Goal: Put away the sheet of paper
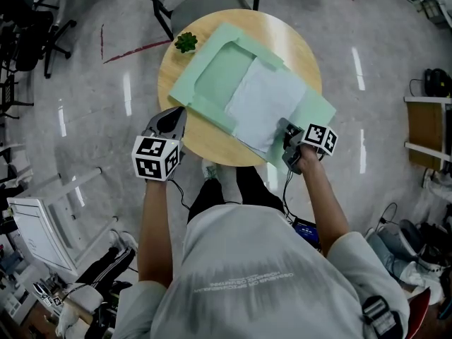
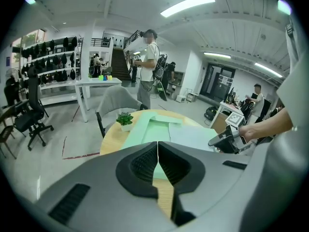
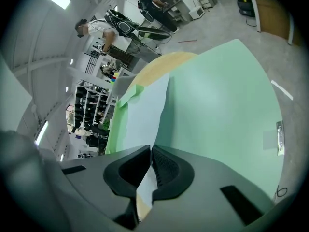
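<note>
A white sheet of paper [image 1: 265,101] lies on the right half of an open pale green folder [image 1: 219,76] on a round wooden table [image 1: 282,41]. My right gripper [image 1: 288,145] is at the sheet's near corner, shut on it. In the right gripper view the paper [image 3: 142,120] runs down between the closed jaws of that gripper [image 3: 151,153], with the folder's flap [image 3: 217,105] to the right. My left gripper [image 1: 175,119] hovers at the table's near left edge, by the folder's left half. Its jaws [image 2: 157,151] meet with nothing between them.
A small potted plant [image 1: 186,42] stands at the table's far left edge. A grey chair [image 2: 116,100] sits behind the table. A person [image 2: 149,64] stands further back, with desks, shelves and office chairs around. The folder's right flap overhangs the table edge.
</note>
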A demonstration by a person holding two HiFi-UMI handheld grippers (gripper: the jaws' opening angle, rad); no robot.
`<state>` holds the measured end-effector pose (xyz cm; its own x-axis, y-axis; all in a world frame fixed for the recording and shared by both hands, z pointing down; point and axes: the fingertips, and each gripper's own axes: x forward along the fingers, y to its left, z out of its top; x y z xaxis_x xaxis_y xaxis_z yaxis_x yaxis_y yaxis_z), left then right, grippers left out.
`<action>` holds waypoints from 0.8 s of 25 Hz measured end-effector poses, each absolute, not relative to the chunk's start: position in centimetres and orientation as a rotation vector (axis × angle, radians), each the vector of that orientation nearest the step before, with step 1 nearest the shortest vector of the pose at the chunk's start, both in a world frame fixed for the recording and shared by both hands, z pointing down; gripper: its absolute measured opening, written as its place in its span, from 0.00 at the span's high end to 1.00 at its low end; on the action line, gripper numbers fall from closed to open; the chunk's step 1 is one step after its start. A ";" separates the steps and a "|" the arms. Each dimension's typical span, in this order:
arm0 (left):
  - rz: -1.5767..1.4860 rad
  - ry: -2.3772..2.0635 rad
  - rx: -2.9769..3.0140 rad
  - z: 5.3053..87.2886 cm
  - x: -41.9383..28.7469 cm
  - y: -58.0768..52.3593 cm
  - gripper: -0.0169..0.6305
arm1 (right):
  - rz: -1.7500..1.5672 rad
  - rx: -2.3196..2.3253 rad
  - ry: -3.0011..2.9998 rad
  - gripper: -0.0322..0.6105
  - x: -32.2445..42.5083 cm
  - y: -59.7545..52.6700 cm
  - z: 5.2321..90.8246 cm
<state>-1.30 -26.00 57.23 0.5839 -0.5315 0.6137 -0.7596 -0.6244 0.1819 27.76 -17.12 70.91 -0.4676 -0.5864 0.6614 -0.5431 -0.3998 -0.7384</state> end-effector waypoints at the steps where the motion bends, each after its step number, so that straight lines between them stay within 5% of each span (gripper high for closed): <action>1: 0.723 -1.035 2.387 57.2 -1.3 -26.0 0.94 | -2.043 -1.600 1.695 0.90 27.6 -17.3 70.9; 20: 0.697 -1.120 2.316 57.6 -3.5 -25.0 0.94 | -1.965 -1.546 1.684 0.90 23.1 -23.2 70.5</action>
